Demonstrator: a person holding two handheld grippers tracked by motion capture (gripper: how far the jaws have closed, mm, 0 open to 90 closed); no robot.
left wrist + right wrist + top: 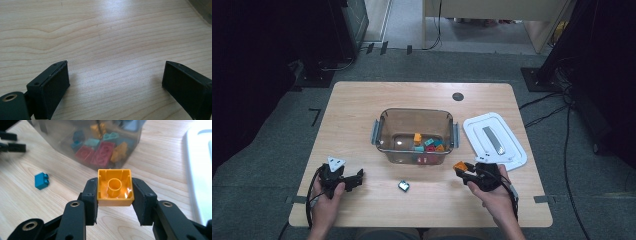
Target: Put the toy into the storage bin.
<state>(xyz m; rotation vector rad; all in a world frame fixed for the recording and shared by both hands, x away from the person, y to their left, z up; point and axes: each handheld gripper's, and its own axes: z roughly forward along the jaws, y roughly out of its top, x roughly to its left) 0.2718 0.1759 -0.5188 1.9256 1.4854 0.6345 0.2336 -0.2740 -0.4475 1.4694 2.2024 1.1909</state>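
My right gripper [115, 192] is shut on an orange brick [115, 187], whose hollow underside faces the camera. In the high view this right gripper [462, 169] holds the orange brick [459, 165] just in front of the clear bin [414, 112], near its right front corner. The bin holds several coloured bricks [428, 145]. A blue brick [404, 186] lies on the table [362, 100] in front of the bin, and it lies to the left as the blue brick [41, 180] in the right gripper view. My left gripper [357, 178] rests at the front left, open [115, 82] over bare wood.
The bin's white lid [494, 139] lies flat to the right of the bin, close behind my right hand. A dark round hole cover [457, 96] sits near the table's far edge. Dark stands and cables surround the table on the floor.
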